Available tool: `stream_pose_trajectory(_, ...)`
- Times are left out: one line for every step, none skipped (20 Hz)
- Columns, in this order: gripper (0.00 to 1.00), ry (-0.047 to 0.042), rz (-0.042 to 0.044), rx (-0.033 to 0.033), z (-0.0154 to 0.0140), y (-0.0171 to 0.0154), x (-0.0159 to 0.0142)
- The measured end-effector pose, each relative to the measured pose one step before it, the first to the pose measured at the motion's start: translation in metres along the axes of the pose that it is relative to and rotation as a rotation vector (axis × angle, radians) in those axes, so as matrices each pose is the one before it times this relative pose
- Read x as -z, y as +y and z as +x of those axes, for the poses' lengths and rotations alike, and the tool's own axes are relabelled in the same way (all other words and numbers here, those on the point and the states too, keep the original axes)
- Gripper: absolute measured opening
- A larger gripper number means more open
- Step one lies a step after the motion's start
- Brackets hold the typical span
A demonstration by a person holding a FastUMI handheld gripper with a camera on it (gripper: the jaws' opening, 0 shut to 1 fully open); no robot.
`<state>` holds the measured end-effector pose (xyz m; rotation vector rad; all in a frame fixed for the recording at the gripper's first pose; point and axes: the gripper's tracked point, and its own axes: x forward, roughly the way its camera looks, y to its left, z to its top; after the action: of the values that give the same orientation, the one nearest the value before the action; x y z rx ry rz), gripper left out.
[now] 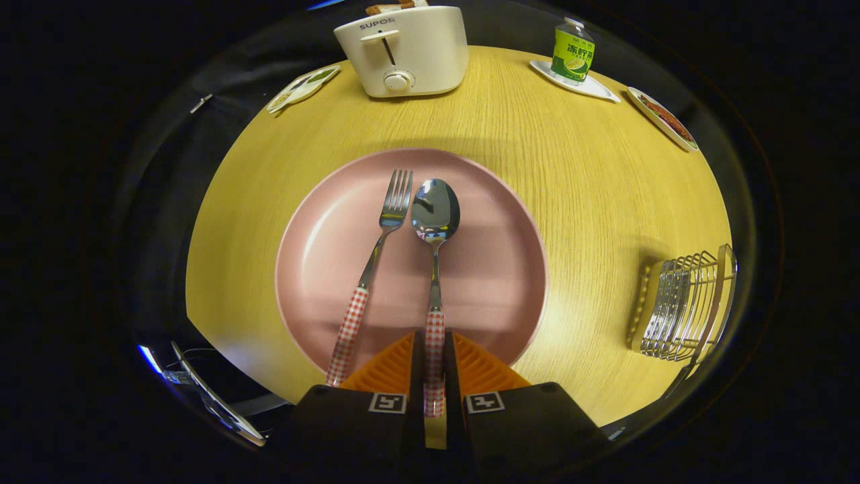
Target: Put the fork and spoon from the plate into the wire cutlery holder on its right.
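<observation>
Our gripper has its two fingers drawn in narrow on the red-and-white checked handle of the steel spoon, one finger on each side of the handle's near end, and we read that as a grip. The spoon lies on the round pink plate, its long axis running straight ahead of the fingers, bowl at the far end and handle toward us, so the fingers sit square across it.

Just beside it, on the gripper's left, lies the steel fork with the same checked handle (it is slanted, its tines leaning in toward the spoon's bowl, its handle end splayed out over the plate's near rim). It is free of the fingers.

The silver wire cutlery holder stands on the yellow wooden table, well off to the right of the plate and roughly level with the spoon's handle. So we judge the coming move as a lift and a carry sideways to the right, with the spoon turned upright before it drops in.

Beyond the plate, a cream toaster and a green-labelled bottle stand well clear of that path.
</observation>
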<state>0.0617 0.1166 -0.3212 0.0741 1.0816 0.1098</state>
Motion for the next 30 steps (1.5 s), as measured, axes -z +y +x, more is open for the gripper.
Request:
stream_pose_trajectory(0.15, 0.00112, 0.00205, -0.00623, -0.00158, -0.00072, -0.00016)
stream_pose_trajectory(0.15, -0.00699, -0.00132, -0.02059, -0.00204, 0.00086, -0.00139)
stream_pose_trajectory(0.13, 0.00313, 0.00109, -0.01371, -0.00304, -0.00110, 0.00015)
stream_pose_trajectory(0.11, 0.01001, 0.00140, -0.02335, -0.00327, 0.00064, 0.00257)
stream_pose_trajectory(0.11, 0.00633, 0.00530, -0.02226, -0.00575, 0.00052, 0.00028)
stream_pose_trajectory(0.11, -0.00241, -0.00155, -0.01726, -0.00565, 0.00003, -0.00060)
stream_pose_trajectory(0.11, -0.00345, -0.00484, -0.01276, -0.00927, -0.00116, -0.00085)
stream_pose_trajectory(0.11, -0.00619, -0.00585, -0.01351, -0.01020, -0.00154, 0.00003)
stream_pose_trajectory(0.11, -0.00617, -0.01089, -0.00659, -0.01033, -0.00210, -0.00055)
stream_pose_trajectory(0.11, -0.00998, -0.01485, -0.00839, -0.01051, -0.00213, -0.00020)
stream_pose_trajectory(0.11, -0.00766, -0.01892, -0.00039, -0.01229, -0.00482, -0.00007)
stream_pose_trajectory(0.11, -0.00132, -0.01224, 0.00015, -0.01173, -0.00485, 0.00190)
stream_pose_trajectory(0.11, 0.00164, -0.00455, -0.00728, -0.01133, -0.00378, 0.00197)
stream_pose_trajectory(0.11, 0.00574, -0.00296, -0.00666, -0.01134, -0.00346, 0.00238)
stream_pose_trajectory(0.11, 0.00714, -0.00739, -0.00183, -0.01138, -0.00562, 0.00317)
stream_pose_trajectory(0.11, 0.00658, -0.01853, 0.00664, -0.01264, -0.00786, 0.00467)
stream_pose_trajectory(0.11, 0.00832, -0.03681, 0.01275, -0.01159, -0.00885, 0.00202)
stream_pose_trajectory(0.11, 0.00961, -0.04254, 0.01828, -0.01361, -0.01045, 0.00409)
stream_pose_trajectory(0.11, 0.01223, -0.03675, 0.02307, -0.01237, -0.01237, 0.00282)
stream_pose_trajectory(0.11, 0.01135, -0.02109, 0.01929, -0.01251, -0.01201, 0.00304)
stream_pose_trajectory(0.11, 0.01409, -0.00205, 0.01070, -0.01176, -0.01031, 0.00310)
stream_pose_trajectory(0.11, 0.01837, 0.00552, 0.00660, -0.01055, -0.00911, 0.00467)
stream_pose_trajectory(0.11, 0.01842, 0.00327, 0.00448, -0.00860, -0.00972, 0.00332)
stream_pose_trajectory(0.11, 0.01945, -0.00384, 0.00636, -0.00682, -0.00958, 0.00242)
stream_pose_trajectory(0.11, 0.02813, -0.01098, 0.01056, -0.00443, -0.01106, 0.00477)
stream_pose_trajectory(0.11, 0.03077, -0.01501, 0.01580, -0.00382, -0.01135, 0.00720)
stream_pose_trajectory(0.11, 0.03302, -0.01293, 0.01036, -0.00148, -0.01042, 0.00591)
stream_pose_trajectory(0.11, 0.04134, -0.01063, 0.00389, 0.00010, -0.00846, 0.00682)
stream_pose_trajectory(0.11, 0.04162, -0.00775, -0.00025, 0.00027, -0.00685, 0.00700)
stream_pose_trajectory(0.11, 0.03611, -0.00982, -0.00106, 0.00083, -0.00528, 0.00533)
